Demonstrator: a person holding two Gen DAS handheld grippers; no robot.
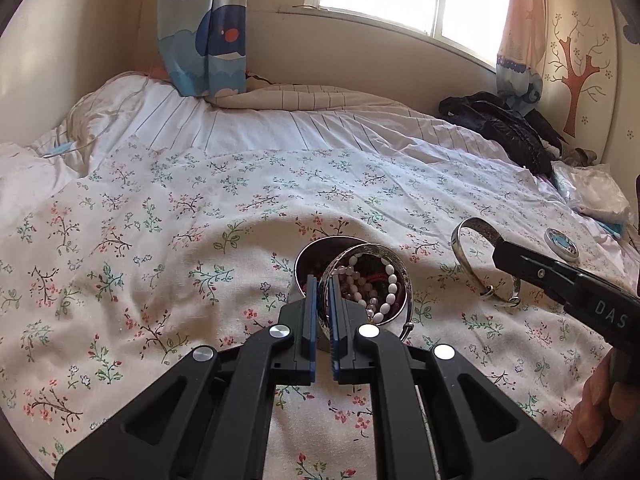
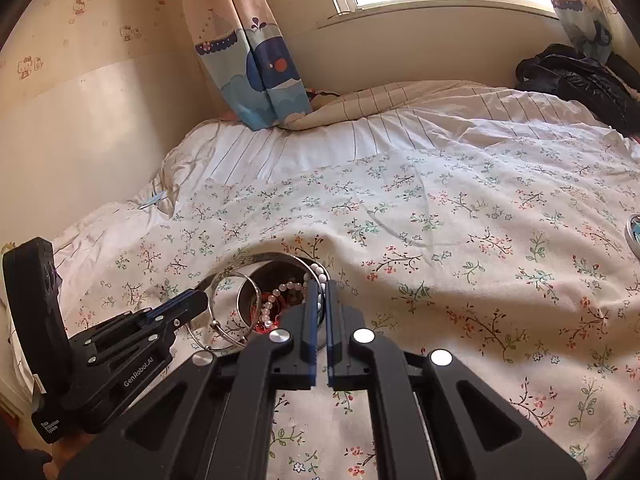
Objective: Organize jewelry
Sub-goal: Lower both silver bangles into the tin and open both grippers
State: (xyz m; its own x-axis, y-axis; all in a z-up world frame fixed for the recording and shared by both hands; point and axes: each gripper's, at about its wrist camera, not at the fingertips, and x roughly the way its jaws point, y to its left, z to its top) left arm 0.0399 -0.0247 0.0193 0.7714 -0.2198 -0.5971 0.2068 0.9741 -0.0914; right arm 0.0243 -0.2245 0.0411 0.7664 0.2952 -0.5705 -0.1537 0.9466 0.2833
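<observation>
A round metal tin [image 1: 304,258] full of pink and white bead strands [image 1: 386,302] sits on the floral bedspread; it also shows in the right wrist view [image 2: 276,270]. My left gripper [image 1: 324,292] is shut on a wide silver bangle [image 1: 370,250] and holds it over the tin's near side; it appears at the left of the right wrist view [image 2: 200,294]. My right gripper [image 2: 319,292] is shut on a second silver bangle [image 1: 466,256], held just above the bed to the right of the tin. That bangle is mostly hidden in its own view.
The tin's round lid [image 1: 561,243] lies on the bed at the far right. A black jacket [image 1: 504,128] and a plastic bag [image 1: 592,190] lie at the bed's far right corner. Curtains [image 1: 200,32] hang by the window behind the bed.
</observation>
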